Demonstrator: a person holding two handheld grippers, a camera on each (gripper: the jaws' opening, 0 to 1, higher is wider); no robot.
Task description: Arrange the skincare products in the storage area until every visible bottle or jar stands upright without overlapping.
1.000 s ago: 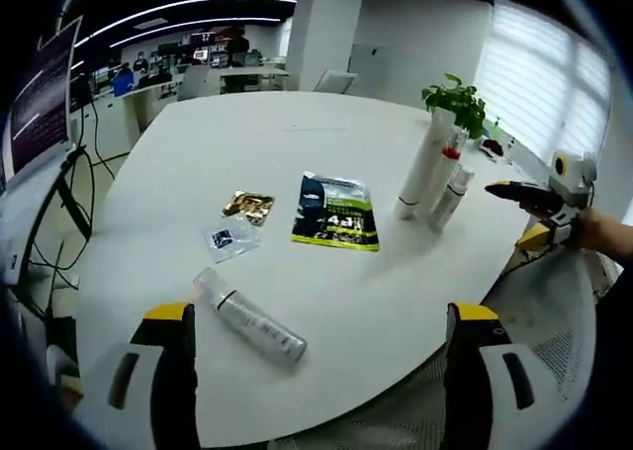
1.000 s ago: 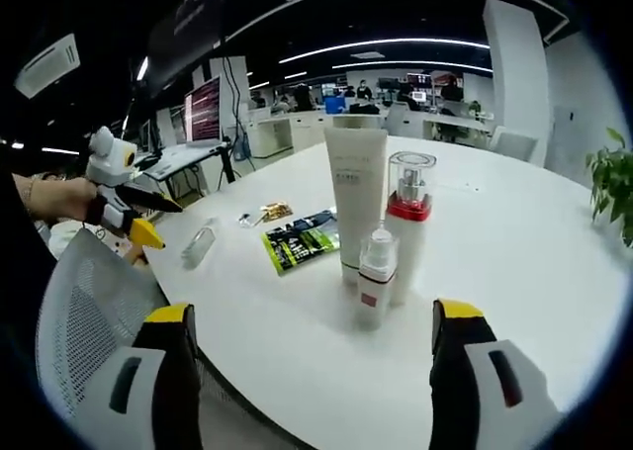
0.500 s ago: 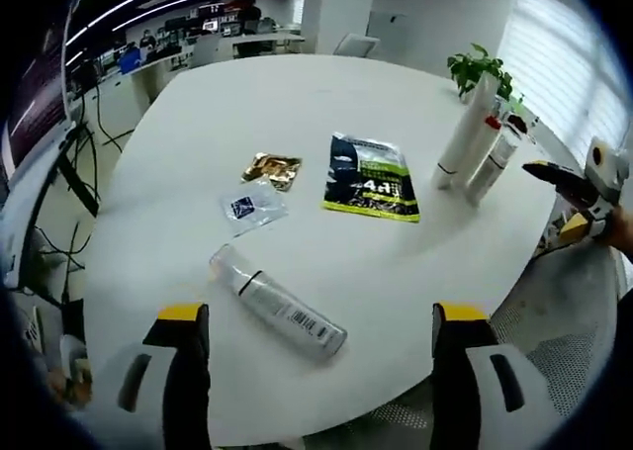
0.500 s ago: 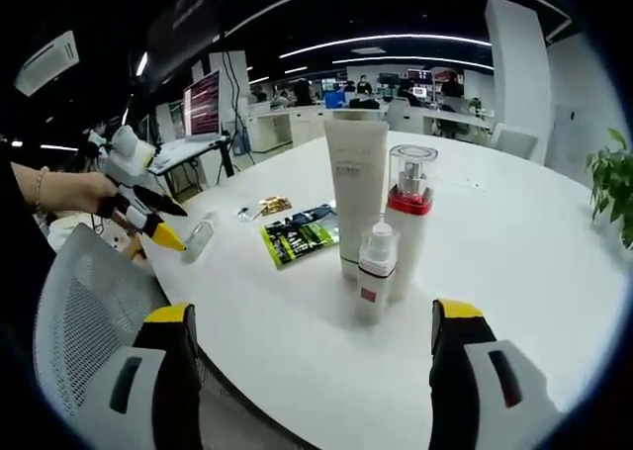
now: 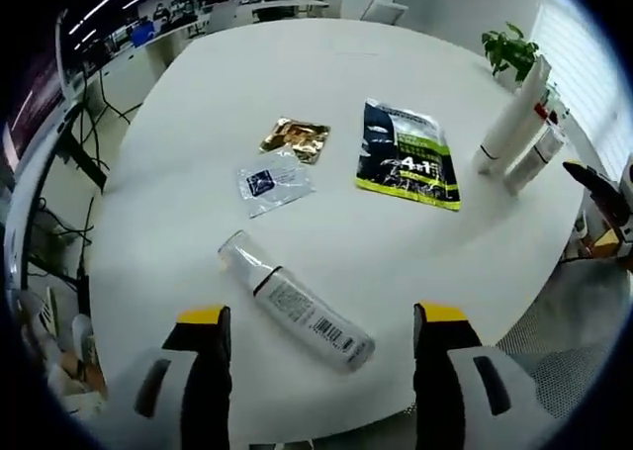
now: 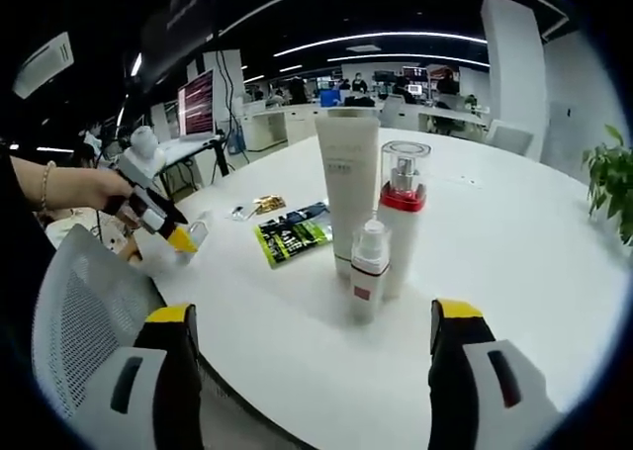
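A clear bottle with a printed label [image 5: 297,302] lies on its side on the white table [image 5: 247,84], just ahead of my open left gripper [image 5: 318,331], whose jaws straddle it from above. A tall white tube [image 6: 352,195], a clear pump bottle with a red collar [image 6: 402,213] and a small white spray bottle [image 6: 368,272] stand upright together in front of my open right gripper [image 6: 309,321]. The same trio [image 5: 519,134] stands at the table's far right in the left gripper view. The left gripper [image 6: 163,223] hovers over the lying bottle [image 6: 196,236] in the right gripper view.
A dark green sachet [image 5: 407,155], a gold packet [image 5: 295,136] and a clear packet [image 5: 272,183] lie flat mid-table. A mesh chair [image 6: 84,321] stands at the table edge. A potted plant [image 5: 509,46] sits at the far side. The right gripper's tip [image 5: 598,188] enters from the right.
My left gripper has moved forward and down over the lying bottle, which is now between its jaws' line. The right gripper has barely moved.
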